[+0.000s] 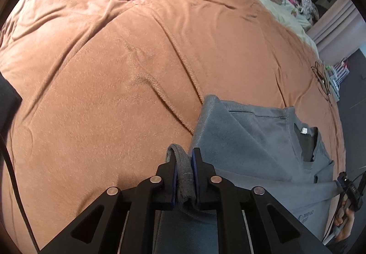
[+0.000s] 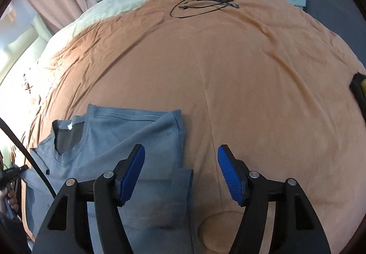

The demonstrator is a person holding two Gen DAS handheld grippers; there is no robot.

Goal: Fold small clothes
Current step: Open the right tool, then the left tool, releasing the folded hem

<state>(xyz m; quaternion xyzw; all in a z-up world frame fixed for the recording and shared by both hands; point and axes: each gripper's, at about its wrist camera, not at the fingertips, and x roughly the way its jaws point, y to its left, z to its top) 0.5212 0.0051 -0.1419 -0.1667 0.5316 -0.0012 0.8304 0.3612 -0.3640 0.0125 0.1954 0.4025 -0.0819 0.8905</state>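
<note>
On the brown blanket (image 2: 251, 75), my left gripper (image 1: 185, 158) pinches the grey shirt (image 2: 128, 137)'s folded edge; my right gripper (image 2: 180, 155) stands open, empty.

Grey shirt (image 2: 109, 139), sides folded inward, on blanket

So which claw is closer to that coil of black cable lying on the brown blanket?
Neither is near, so I can't rank them. The black cable lies far up the brown blanket. The left claw pinches the grey shirt; the right claw hangs open at the shirt's edge.
</note>
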